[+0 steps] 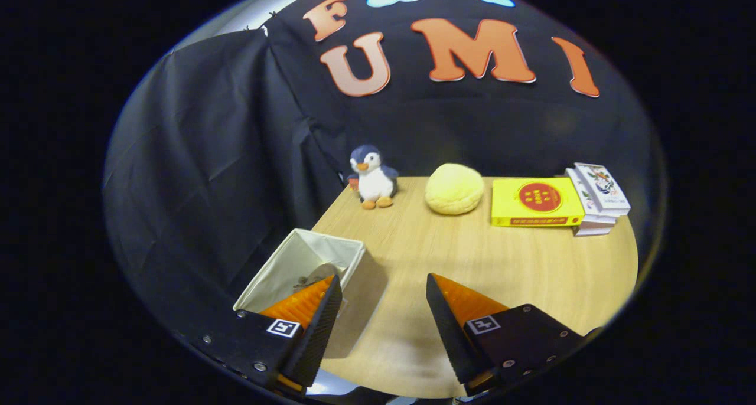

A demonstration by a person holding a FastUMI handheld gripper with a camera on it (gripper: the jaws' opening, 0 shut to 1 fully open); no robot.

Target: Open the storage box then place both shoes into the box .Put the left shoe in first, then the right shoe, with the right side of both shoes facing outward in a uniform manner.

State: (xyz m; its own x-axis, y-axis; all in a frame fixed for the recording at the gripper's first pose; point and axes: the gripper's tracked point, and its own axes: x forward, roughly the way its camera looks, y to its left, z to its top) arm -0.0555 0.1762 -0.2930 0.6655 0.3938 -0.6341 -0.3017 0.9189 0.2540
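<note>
The smooth wood-grain table (472, 263) spreads beyond the fingers. A square white fabric storage box (307, 263) stands open at its edge, behind the left finger, something grey inside. The gripper (384, 290), with 2 ridged orange-and-black fingers, gapes wide, holding nothing. Further beyond: yellow book (534, 202), round yellow cushion (454, 188), plush penguin (373, 176).

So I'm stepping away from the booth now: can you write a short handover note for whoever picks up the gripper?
Gripper: open, nothing between the fingers, above the table.
Storage box: already open, at the table's near left corner by the left finger; something greyish lies inside, too hidden to name.
Beyond the fingers: penguin toy, yellow cushion, yellow box, stacked books.
Done: box open.
Left: confirm which shoes are in the box; place any missing.
</note>
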